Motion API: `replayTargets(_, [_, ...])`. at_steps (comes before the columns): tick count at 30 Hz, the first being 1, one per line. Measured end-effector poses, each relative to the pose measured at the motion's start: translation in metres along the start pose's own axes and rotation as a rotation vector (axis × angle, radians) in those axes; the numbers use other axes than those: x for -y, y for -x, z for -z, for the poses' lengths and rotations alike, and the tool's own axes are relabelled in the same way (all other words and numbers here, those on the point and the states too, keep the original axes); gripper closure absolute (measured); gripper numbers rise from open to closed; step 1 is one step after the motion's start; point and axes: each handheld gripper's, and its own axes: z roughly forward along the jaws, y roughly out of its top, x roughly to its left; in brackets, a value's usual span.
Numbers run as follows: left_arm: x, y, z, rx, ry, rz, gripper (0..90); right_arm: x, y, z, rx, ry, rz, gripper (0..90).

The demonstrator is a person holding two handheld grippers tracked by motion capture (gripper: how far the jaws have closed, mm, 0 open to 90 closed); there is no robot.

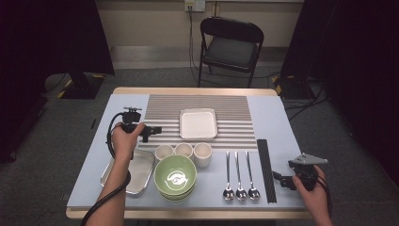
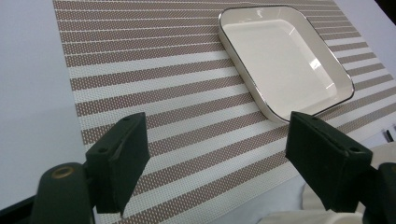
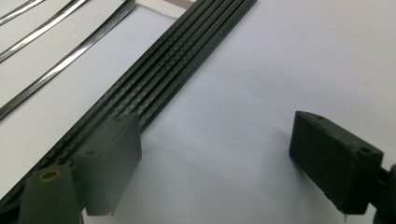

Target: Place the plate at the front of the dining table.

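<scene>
My left gripper [image 1: 153, 130] hovers open over the left part of the striped placemat [image 1: 164, 106], pointing toward the white square dish [image 1: 198, 123]. In the left gripper view its jaws stand wide apart above the placemat [image 2: 154, 93], with the dish [image 2: 285, 56] ahead at the upper right and nothing between them. My right gripper [image 1: 281, 181] is open at the table's right front, just right of the black chopsticks [image 1: 264, 169]. In the right gripper view the chopsticks [image 3: 163, 79] run past the left jaw, and bare table lies between the jaws.
Three small white cups [image 1: 183, 151] stand in a row behind a green bowl [image 1: 175, 176]. A metal tray [image 1: 141, 174] lies at the front left under my left forearm. Three spoons [image 1: 240, 174] lie left of the chopsticks. A black folding chair [image 1: 230, 44] stands beyond the table.
</scene>
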Motion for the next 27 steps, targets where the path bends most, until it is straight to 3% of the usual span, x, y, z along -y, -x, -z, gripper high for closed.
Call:
replayTargets(15, [0.010, 0.000, 0.003, 0.002, -0.013, -0.025, 21.1, 0.000, 0.000, 0.000, 0.000, -0.001, 0.000, 16.1])
replayTargets(27, [0.018, -0.003, 0.008, 0.004, -0.006, -0.019, 21.1, 0.000, 0.000, 0.000, 0.001, -0.002, 0.000, 16.1])
